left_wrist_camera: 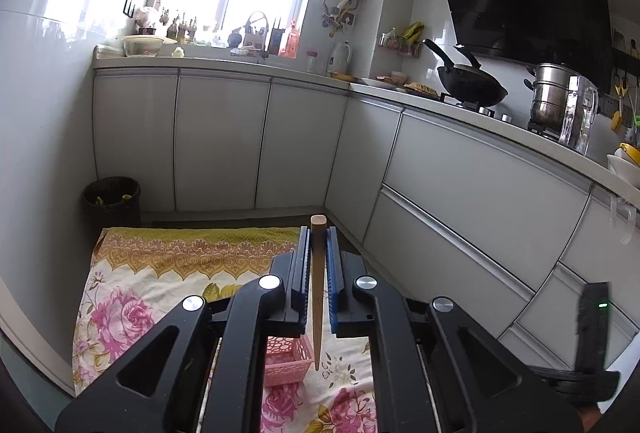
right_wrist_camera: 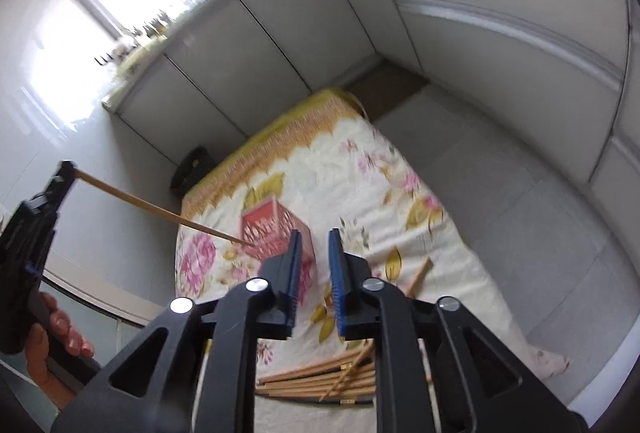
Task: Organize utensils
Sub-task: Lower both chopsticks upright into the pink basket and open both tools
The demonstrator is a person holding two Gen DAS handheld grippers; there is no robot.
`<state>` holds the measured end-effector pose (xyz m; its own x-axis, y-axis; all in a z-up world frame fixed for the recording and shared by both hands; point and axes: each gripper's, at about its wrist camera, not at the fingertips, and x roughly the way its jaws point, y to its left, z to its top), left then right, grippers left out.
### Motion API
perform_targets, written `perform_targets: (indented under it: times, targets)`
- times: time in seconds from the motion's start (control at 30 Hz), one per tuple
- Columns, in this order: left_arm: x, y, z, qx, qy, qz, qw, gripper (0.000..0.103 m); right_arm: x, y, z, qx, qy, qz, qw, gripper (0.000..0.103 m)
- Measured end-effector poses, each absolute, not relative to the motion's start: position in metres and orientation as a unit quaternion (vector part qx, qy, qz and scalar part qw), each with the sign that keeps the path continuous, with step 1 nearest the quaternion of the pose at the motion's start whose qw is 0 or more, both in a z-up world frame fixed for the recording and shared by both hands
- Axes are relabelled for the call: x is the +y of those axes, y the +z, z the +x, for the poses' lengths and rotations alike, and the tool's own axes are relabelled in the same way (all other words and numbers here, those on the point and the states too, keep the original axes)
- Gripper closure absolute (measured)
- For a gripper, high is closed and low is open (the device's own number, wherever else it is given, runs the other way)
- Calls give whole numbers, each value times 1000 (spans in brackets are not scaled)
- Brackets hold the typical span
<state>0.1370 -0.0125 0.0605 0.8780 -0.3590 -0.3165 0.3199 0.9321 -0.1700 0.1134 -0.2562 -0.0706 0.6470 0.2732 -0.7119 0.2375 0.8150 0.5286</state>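
Note:
My left gripper is shut on a wooden chopstick, its thick end up at the fingertips and its thin tip hanging over a pink plastic basket. From the right wrist view that same left gripper is at far left, held by a hand, with the chopstick slanting down to the pink basket on the floral cloth. My right gripper stands open above the cloth, nothing between its fingers. Several loose chopsticks lie below it near the front edge.
The floral cloth covers a low table in a narrow kitchen. Grey cabinets run behind and to the right. A black bin stands in the far left corner. A wok and a steel pot are on the counter at right.

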Motion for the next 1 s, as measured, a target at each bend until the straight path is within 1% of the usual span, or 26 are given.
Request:
perform_targets:
  times: [0.03,0.13,0.17,0.27,0.33,0.43,0.53,0.57,0.6,0.63,0.73,0.83,1.0]
  targets:
    - [-11,60,134,171,-179,-58,967,96,-263,-94,124,460,8,324,827,51]
    - [-6,59,123,161,-189,-63,967,96,-283,-170,147,557,-24,378,739,50]
    - [-4,59,120,158,-192,-63,966,96,-288,-192,150,577,-38,389,717,50]
    - [-1,62,110,150,-203,-62,966,96,-297,-239,160,611,-75,418,668,51]
    - [1,64,105,146,-210,-62,965,96,-296,-251,169,617,-92,419,660,53]
    - [4,64,100,143,-220,-60,963,96,-286,-252,188,622,-115,393,667,55]
    - [7,63,97,141,-226,-61,962,96,-269,-252,212,635,-146,342,677,63]
    - [8,63,96,143,-228,-62,961,96,-262,-252,219,638,-157,320,682,62]
    - [9,63,96,143,-228,-62,961,96,-256,-248,225,633,-169,294,696,73]
    - [10,63,95,144,-228,-62,961,96,-248,-249,232,636,-174,264,704,92]
    - [12,62,94,142,-225,-62,962,96,-230,-246,239,622,-189,196,734,95]
    - [18,61,92,143,-222,-64,962,96,-223,-239,232,601,-164,201,756,95]
    - [25,59,89,144,-215,-71,963,96,-216,-193,196,532,-108,199,816,95]
